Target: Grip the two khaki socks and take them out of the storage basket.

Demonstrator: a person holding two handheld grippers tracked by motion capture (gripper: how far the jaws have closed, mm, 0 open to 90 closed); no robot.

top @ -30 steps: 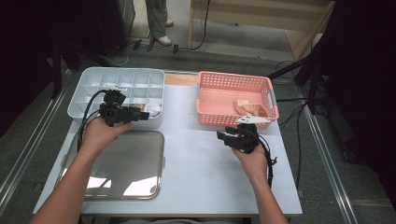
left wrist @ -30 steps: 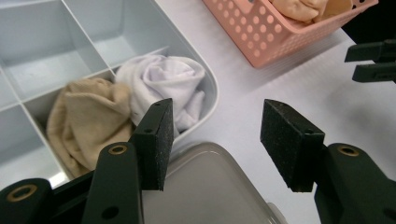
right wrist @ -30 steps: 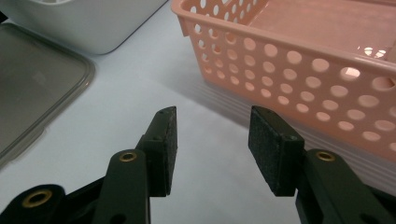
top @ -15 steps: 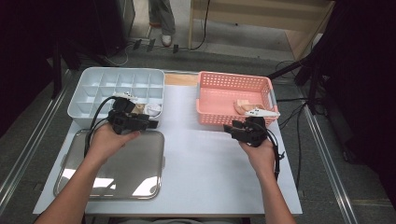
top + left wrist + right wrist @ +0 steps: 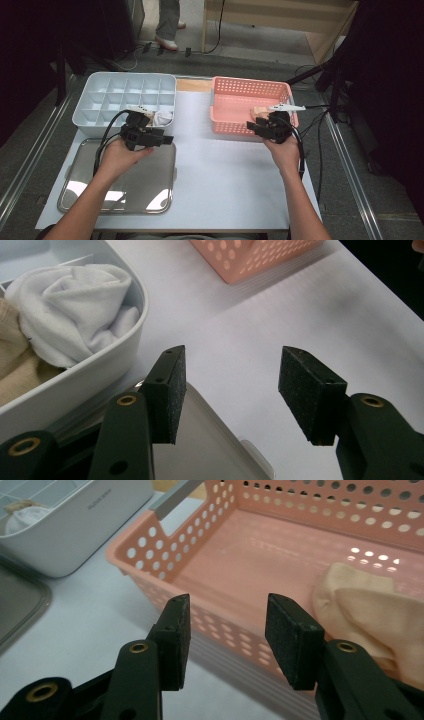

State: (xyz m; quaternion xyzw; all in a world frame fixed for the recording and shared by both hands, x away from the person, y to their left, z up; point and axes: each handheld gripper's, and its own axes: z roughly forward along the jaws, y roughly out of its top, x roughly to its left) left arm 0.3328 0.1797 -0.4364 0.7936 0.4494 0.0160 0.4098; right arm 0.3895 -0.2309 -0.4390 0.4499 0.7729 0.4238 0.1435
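Note:
My left gripper (image 5: pixel 167 139) (image 5: pixel 230 360) hovers open over the far right corner of the metal tray (image 5: pixel 125 175), with nothing between its jaws. Just beyond it, a crumpled white cloth (image 5: pixel 162 118) (image 5: pixel 75 310) lies in the near right compartment of the white divided box (image 5: pixel 125 97), with a tan cloth (image 5: pixel 10 350) beside it. My right gripper (image 5: pixel 252 126) (image 5: pixel 227 605) is open and empty at the front wall of the pink basket (image 5: pixel 250 102) (image 5: pixel 165 560). A beige cloth (image 5: pixel 259 112) (image 5: pixel 370 615) lies inside the basket, to the right of that gripper's jaws.
White tabletop (image 5: pixel 225 170) stretches between the tray and the basket. The tray's rounded corner (image 5: pixel 220 450) lies under the left jaws. A person's legs (image 5: pixel 167 25) stand on the floor beyond the table. Cables trail from both grippers.
The left hand has moved right and slightly nearer, off the white box to the tray's corner. The right hand has moved away from the person, up to the basket's front wall.

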